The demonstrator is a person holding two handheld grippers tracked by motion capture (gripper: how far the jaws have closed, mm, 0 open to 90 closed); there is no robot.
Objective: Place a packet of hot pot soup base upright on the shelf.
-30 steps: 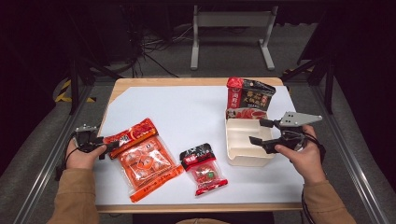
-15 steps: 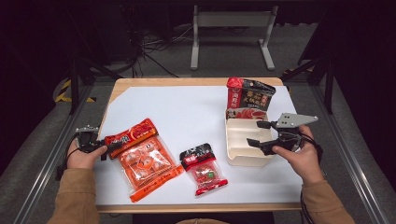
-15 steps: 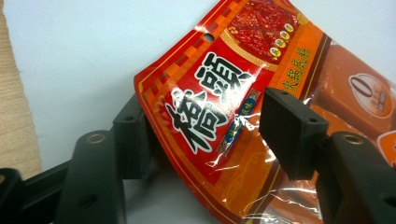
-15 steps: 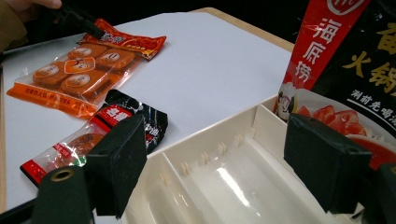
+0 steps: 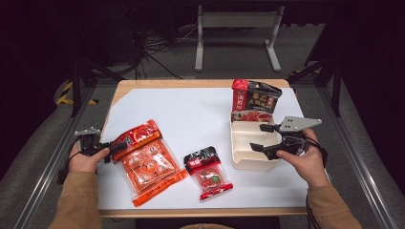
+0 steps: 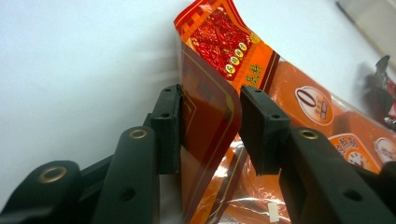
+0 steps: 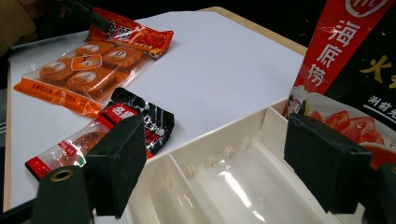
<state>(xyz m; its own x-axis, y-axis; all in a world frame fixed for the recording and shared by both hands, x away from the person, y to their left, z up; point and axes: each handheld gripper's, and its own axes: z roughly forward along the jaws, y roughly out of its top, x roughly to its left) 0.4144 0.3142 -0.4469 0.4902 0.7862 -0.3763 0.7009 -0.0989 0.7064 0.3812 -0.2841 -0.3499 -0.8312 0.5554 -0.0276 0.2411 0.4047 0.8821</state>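
A large orange snack packet (image 5: 148,162) lies at the left of the white table top. My left gripper (image 5: 112,151) is at its upper left corner. In the left gripper view the packet's red top edge (image 6: 205,116) stands buckled between the two pads of my left gripper (image 6: 210,126). The jaws have just been closing and are still apart, not clamped flat on the film. My right gripper (image 5: 259,137) hovers open over a white divided tray (image 5: 241,160). In the right gripper view the tray (image 7: 233,186) lies between the wide pads of my right gripper (image 7: 219,158), untouched.
A small red and black packet (image 5: 206,171) lies at centre front, also seen from the right gripper (image 7: 140,116). A black and red standing bag (image 5: 255,98) and a tomato-print pouch (image 5: 248,116) are behind the tray. Bare white surface spans the table's far middle.
The left gripper's jaws have drawn in around the orange packet's top corner. Both hands stay where they were, and the right gripper stays open over the tray.
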